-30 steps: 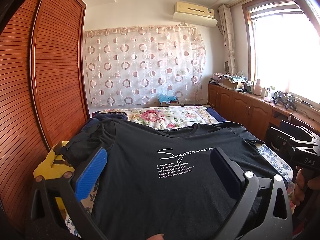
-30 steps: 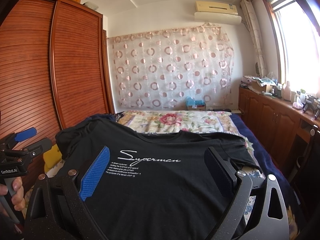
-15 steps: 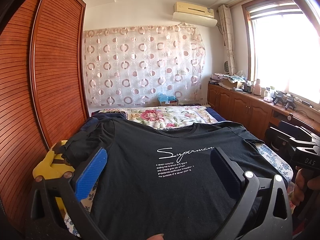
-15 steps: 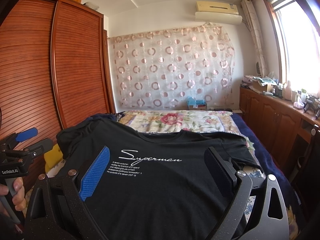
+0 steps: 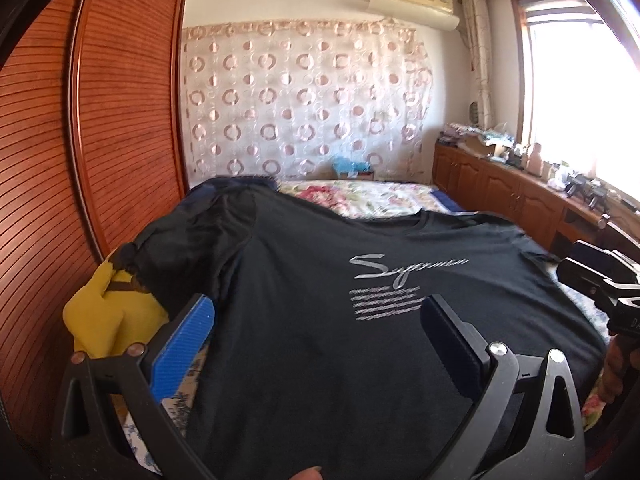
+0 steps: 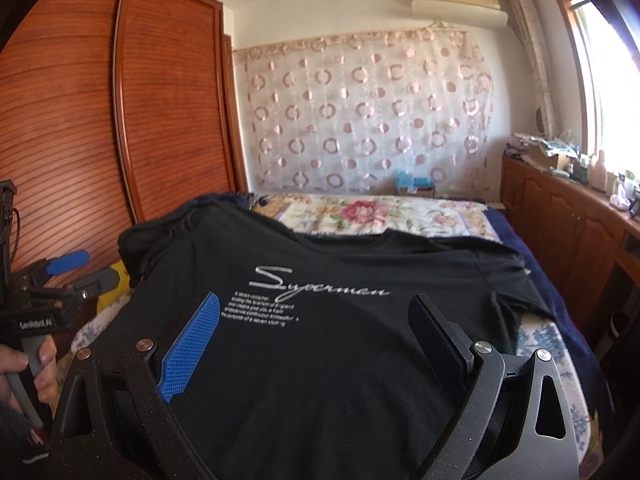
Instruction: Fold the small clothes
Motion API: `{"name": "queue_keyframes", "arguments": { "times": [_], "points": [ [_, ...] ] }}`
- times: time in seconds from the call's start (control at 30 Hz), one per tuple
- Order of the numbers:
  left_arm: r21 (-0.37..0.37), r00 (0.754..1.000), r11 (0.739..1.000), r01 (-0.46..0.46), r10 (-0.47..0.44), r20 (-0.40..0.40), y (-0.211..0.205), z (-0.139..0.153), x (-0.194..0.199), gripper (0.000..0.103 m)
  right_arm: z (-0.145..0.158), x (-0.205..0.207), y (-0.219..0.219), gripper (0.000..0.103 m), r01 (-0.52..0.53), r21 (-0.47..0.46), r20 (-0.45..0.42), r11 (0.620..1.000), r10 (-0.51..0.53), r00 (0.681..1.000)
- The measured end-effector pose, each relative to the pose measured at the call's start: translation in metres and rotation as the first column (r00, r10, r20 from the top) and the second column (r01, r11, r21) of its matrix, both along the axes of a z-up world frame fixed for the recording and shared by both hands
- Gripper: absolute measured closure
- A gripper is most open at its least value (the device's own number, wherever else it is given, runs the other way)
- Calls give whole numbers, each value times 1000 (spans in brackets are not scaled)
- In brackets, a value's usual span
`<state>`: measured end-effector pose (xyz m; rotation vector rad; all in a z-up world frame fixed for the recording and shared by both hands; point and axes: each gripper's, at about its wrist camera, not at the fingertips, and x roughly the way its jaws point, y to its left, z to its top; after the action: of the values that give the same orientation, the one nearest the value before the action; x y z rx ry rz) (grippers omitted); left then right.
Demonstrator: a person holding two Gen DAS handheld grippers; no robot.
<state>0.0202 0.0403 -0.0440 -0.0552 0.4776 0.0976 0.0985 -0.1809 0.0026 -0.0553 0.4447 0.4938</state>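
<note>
On the bed (image 6: 400, 216), a black T-shirt (image 6: 320, 340) lies spread face up with its white "Superman" print (image 6: 320, 286) showing, collar toward the far end and hem toward the cameras. The left tool (image 5: 316, 344) hangs over the hem region with its jaws wide apart and nothing between them; the right tool (image 6: 316, 336) does the same further along the hem, jaws equally wide and gripping nothing. Each is held in a hand, and the left hand (image 6: 24, 364) shows at the edge of the right wrist view.

No fold looks begun, so the risks lie in the first grasp. The left sleeve (image 5: 188, 248) is bunched and rumpled near the wardrobe (image 5: 80, 160), partly draped over a yellow object (image 5: 108, 316) at the bed's edge. Folding without smoothing it would likely trap a lump inside the fold, and a pull on that side could drag the yellow thing along or off the bed. The right sleeve (image 6: 508, 280) also puckers near the floral sheet's border. Thin knit fabric gives the jaws little to bite on: a shallow pinch may catch only the top layer, so the front lifts and the back stays down. Uneven lifting by the two tools would skew the crease.
</note>
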Motion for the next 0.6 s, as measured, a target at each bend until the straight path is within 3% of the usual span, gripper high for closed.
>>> {"name": "queue_keyframes", "arguments": {
  "times": [0.23,0.6],
  "points": [
    [26,998,999,-24,26,-65,41,-15,20,0,-27,28,14,6,-54,-35,-37,998,53,998],
    [38,993,998,-50,54,-108,112,-1,43,0,-49,40,37,6,-137,-29,-96,990,134,986]
  ]
}}
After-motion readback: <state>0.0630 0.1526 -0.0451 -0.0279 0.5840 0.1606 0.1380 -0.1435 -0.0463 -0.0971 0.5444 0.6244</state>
